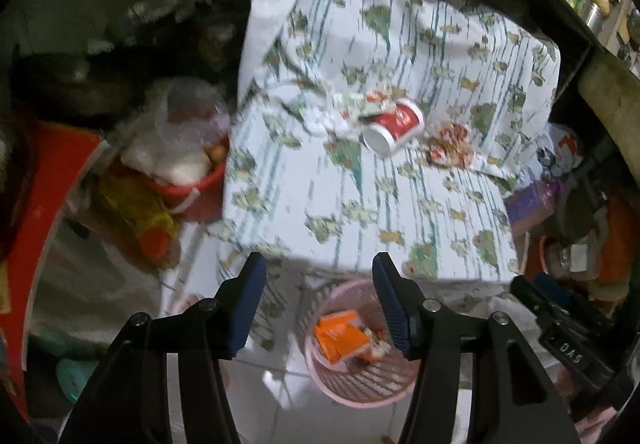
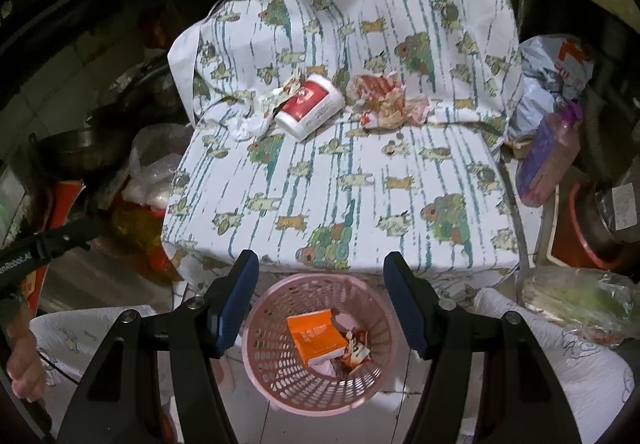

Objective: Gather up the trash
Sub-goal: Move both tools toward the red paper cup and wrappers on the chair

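Note:
A red and white paper cup (image 2: 310, 106) (image 1: 394, 126) lies on its side on the cloth-covered surface (image 2: 320, 180) (image 1: 360, 188). Crumpled white tissue (image 2: 250, 128) (image 1: 326, 120) lies to its left, and a crumpled red and tan wrapper (image 2: 390, 100) (image 1: 448, 142) to its right. On the floor below stands a pink basket (image 2: 264, 364) (image 1: 360, 384) with an orange carton (image 2: 318, 336) (image 1: 340, 336) and scraps inside. My right gripper (image 2: 320, 276) hangs open over the basket, nothing between its fingers. My left gripper (image 1: 320, 284) is open too, empty, above the basket's left side.
Left of the surface are a red bucket (image 1: 192, 188) with plastic bags and a dark pan (image 2: 80, 152). To the right sit a purple bottle (image 2: 550, 156), a grey bag (image 2: 556, 80) and an orange-red tub (image 2: 576, 240). A hand (image 2: 24, 368) shows at the lower left.

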